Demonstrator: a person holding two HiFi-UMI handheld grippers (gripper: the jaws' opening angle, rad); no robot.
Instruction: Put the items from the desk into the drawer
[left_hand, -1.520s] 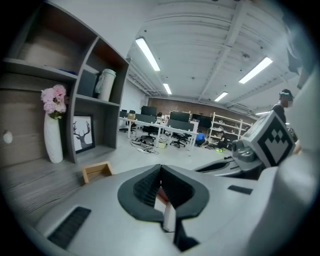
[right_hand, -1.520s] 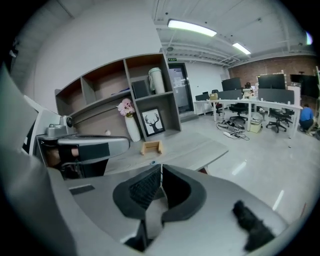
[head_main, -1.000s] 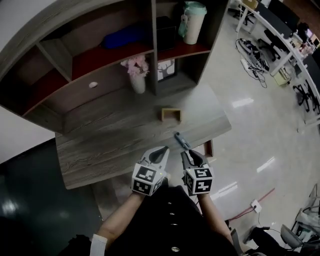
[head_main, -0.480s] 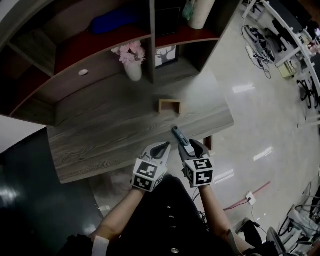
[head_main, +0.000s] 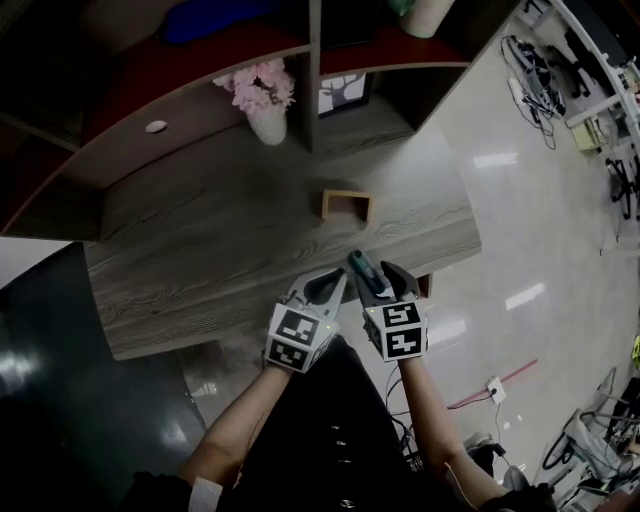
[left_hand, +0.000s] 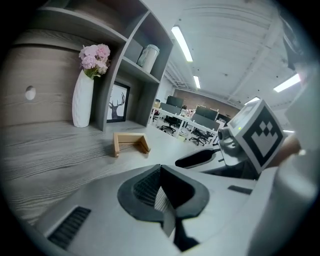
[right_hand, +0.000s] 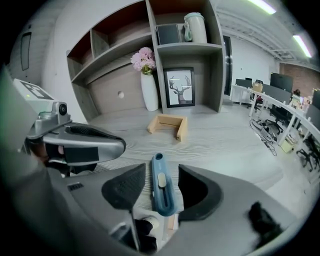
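Having just opened, the right gripper (right_hand: 161, 172) brackets a slim blue cutter (right_hand: 163, 192) between ribbed dark pads (right_hand: 127, 187); left gripper (left_hand: 160, 170) closed, empty.

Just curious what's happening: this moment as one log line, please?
right gripper: jaws just opening | blue utility knife: between them, ungripped | left gripper: shut, empty

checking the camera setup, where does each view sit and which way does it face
Head view: on the person's head, looking steeply down at the desk; forearms, left gripper and right gripper show.
Left gripper view: on the left gripper, looking along its shut jaws toward the shelves; the right gripper shows at right.
Right gripper view: on the right gripper, facing the shelves; its jaws, just opening, flank the blue utility knife without touching it.
Shared: all three show the wooden stand.
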